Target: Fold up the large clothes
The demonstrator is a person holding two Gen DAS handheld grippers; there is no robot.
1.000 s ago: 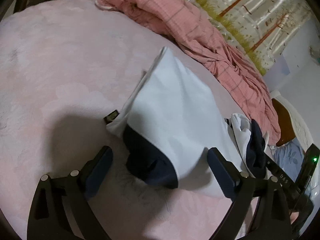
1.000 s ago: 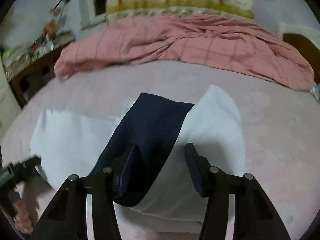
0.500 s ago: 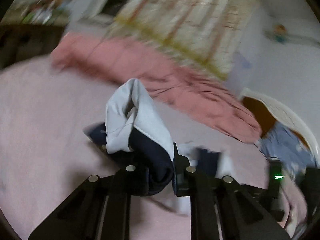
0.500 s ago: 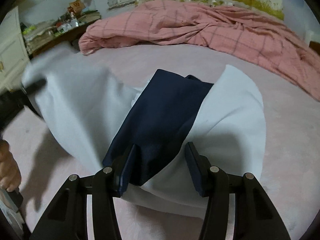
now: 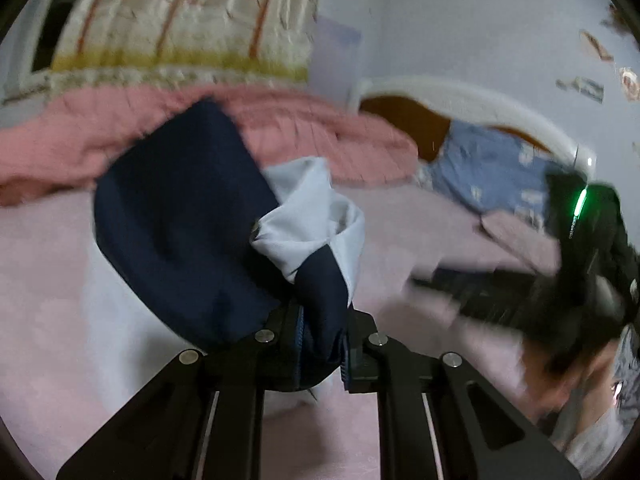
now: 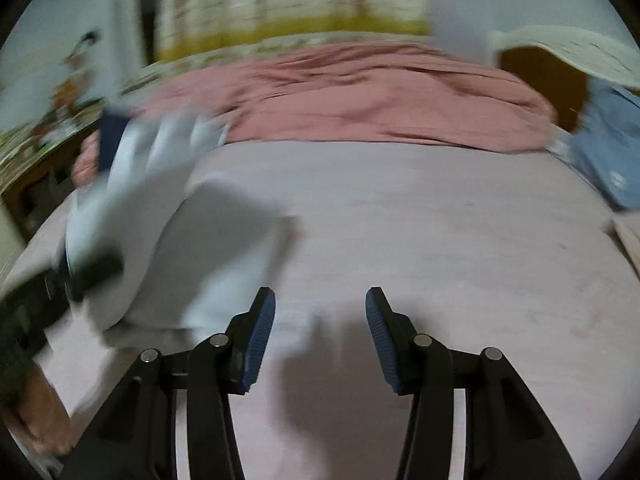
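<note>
On my left wrist view, the left gripper [image 5: 320, 344] is clamped on a bunched fold of the garment [image 5: 188, 240], navy cloth pinched between the pads and a pale blue-white twist rising just above them. Its jaws have just been closing, with that cloth between them. The rest of the garment balloons up and to the left of the jaws, lifted off the pink bed sheet [image 5: 48, 288], with the crumpled pink quilt [image 5: 316, 136] along the far edge behind it. Only this view shows the right gripper's dark body with its green light, blurred, near the right edge, and a blue pillow [image 5: 492, 168] by the headboard.

On my right wrist view, the right gripper [image 6: 320, 336] stands partly open with nothing between its blue pads; its jaws have just been closing a little, over bare sheet [image 6: 440, 232]. The garment [image 6: 168, 240] shows here as a blurred pale sheet with a navy edge, hanging at the left side of the bed from the left gripper's dark fingers. My left hand [image 6: 36, 412] sits in the lower left corner.
</note>
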